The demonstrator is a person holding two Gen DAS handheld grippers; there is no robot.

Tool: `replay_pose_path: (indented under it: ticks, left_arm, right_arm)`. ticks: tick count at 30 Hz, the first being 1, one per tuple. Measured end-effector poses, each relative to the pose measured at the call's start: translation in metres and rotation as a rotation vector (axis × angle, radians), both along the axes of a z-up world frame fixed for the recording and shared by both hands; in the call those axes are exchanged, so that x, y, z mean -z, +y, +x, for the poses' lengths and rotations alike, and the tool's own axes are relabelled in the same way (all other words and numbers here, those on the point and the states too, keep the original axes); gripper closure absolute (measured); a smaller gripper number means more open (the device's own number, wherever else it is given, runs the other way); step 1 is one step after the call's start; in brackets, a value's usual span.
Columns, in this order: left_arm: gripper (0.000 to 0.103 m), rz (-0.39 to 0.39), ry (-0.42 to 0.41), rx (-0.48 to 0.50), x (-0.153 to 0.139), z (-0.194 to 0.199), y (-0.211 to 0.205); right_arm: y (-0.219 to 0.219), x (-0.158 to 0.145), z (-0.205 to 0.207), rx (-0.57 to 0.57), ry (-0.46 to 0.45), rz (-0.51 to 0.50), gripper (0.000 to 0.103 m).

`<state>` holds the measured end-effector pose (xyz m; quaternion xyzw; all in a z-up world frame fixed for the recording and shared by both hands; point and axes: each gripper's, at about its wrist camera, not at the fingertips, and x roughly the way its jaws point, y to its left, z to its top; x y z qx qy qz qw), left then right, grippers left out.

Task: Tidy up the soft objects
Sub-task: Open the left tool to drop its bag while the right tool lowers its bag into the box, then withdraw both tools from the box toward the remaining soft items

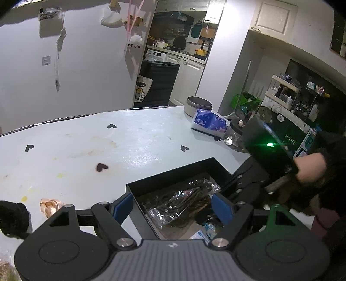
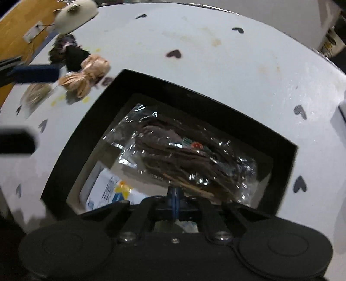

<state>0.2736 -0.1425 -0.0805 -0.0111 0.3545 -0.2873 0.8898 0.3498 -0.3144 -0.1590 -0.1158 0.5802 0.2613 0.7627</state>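
Right gripper (image 2: 175,195) is sitting at bottom centre of the right wrist view, blue pads pressed flat together with nothing visible between them; it is pointing steeply down into the black box (image 2: 285,155), right at the near edge of the crinkled clear bag of dark brown hairpiece (image 2: 173,151) lying inside; whether the pads are pinching bag film I can't tell.

Left gripper (image 1: 173,207) is standing wide at the bottom of the left wrist view, empty, blue pads straddling the near-left corner of the box and touching nothing.

Step in hand, as I read it: bagged hairpiece is already in the box, so this is the drop-off end of one item; the next move calls for lifting the right gripper clear, then going for the loose items.

Further out on the white table (image 1: 140,147), lower left of the left wrist view: peach satin bow (image 1: 50,205) and a black fuzzy item (image 1: 13,218), just beside each other; in the right wrist view the same cluster is sitting upper left, next to a tan fibrous tuft (image 2: 35,95) and a cream plush (image 2: 74,13) at the table edge.

Far right of the table: tissue pack (image 1: 210,122) and a round tin (image 1: 199,106).

Hard to read: box floor is mostly hidden under the bag, printed paper is showing at its near-left corner; black item is cut off by the frame edge; the hand (image 1: 311,170) holding the right gripper is motion-blurred.
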Motion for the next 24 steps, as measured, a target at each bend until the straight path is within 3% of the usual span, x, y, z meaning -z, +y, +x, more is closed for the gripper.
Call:
replay_pose_path:
  ticks: [6,13,20,24]
  left_arm:
    - [0.023,-0.007,0.002,-0.028,-0.002,-0.008,0.003]
    - [0.023,-0.012,-0.004,-0.044,-0.008,-0.014,0.004]
    - [0.023,-0.02,-0.011,-0.077,-0.016,-0.024,0.002]
    - [0.021,-0.022,-0.017,-0.108,-0.02,-0.033,-0.001]
  right_arm:
    - [-0.003,-0.001,0.003,0.09,-0.031,0.065,0.102]
    - [-0.025,-0.036,-0.027,0.149,-0.089,0.158,0.099]
    - [-0.053,-0.076,-0.068,0.278,-0.288,0.262,0.086]
    - [-0.065,-0.094,-0.092,0.332,-0.424,0.269,0.07]
